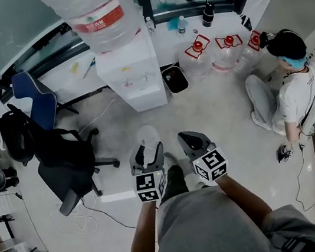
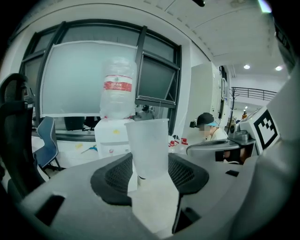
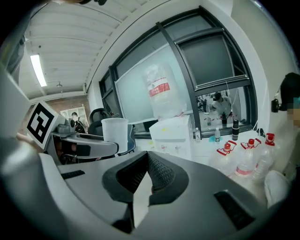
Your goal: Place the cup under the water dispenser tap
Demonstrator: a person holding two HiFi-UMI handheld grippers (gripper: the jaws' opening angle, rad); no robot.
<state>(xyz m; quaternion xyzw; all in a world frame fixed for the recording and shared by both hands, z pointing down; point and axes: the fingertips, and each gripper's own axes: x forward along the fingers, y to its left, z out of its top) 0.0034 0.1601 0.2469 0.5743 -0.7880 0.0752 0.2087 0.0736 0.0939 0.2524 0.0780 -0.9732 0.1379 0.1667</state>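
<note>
Cup (image 2: 147, 145): clear plastic, upright, mouth up, apparently empty. Carried off the floor, out in front of the dispenser (image 1: 135, 75) and well apart from it.

Left tongs (image 2: 149, 165): pinching the cup low on its wall, one ribbed pad on each side; rim well above the pads.

Right tongs (image 3: 149, 169): pressed together, nothing between; level with the left tongs, just beside them.

Dispenser: white cabinet on the floor at the window wall, inverted bottle (image 1: 95, 12) with red label on top. Front face toward the tongs; taps and drip bay too small to make out clearly.

Also on the floor: black chair (image 1: 68, 161) on the left side; black bin (image 1: 175, 79) just right of the dispenser; red-capped jugs (image 1: 226, 51) along the window wall; seated person (image 1: 292, 91) toward the right edge.

Progress, judged: grasp done, cup in hand and facing the dispenser. Left to do: close the remaining stretch of floor, line the cup up under a tap, set it down upright, spread the left tongs. Open floor between cup and dispenser.
</note>
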